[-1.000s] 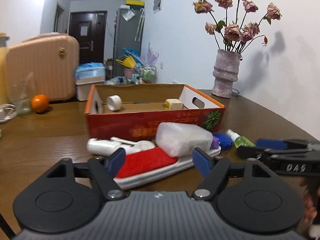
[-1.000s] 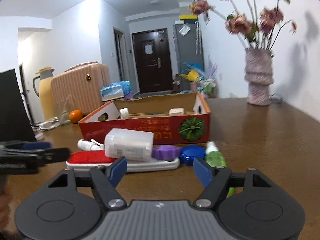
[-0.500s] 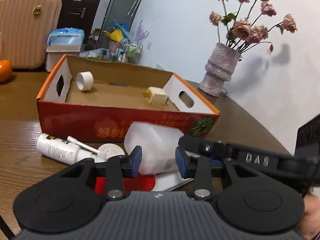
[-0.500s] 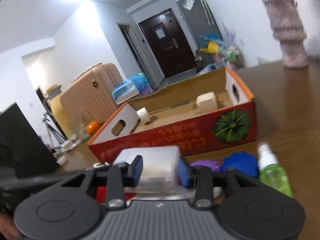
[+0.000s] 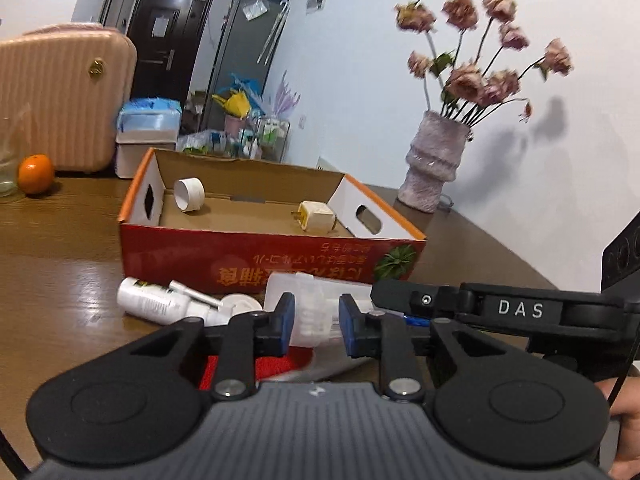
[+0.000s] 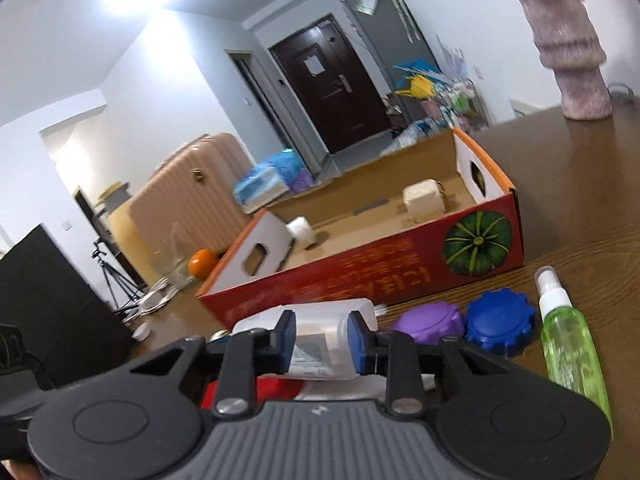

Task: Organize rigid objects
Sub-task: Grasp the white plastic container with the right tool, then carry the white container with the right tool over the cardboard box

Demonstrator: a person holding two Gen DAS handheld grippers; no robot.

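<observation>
Low in the centre of both wrist views, each gripper pinches the same clear plastic jar (image 5: pixel 316 312), which lies on its side just in front of the red cardboard box (image 5: pixel 256 268) on the brown table (image 5: pixel 60 264). Blue pads of the left gripper (image 5: pixel 317 325) press on one end of the jar, and its jaws have just been closing. Seen from the right wrist, the right gripper (image 6: pixel 321 342) clamps the jar's other end, by the paper label, its jaws having just narrowed as well. Inside the box lie a white roll (image 5: pixel 189 194) toward the left and a cream plug adapter (image 5: pixel 316 217) toward the right. A white spray bottle (image 5: pixel 154 301) lies left of the jar. At lower right in the right wrist view sit a purple lid (image 6: pixel 428 322), a blue lid (image 6: pixel 500 322) and a green spray bottle (image 6: pixel 568 348). Under the jar shows a red brush (image 5: pixel 256 366).
</observation>
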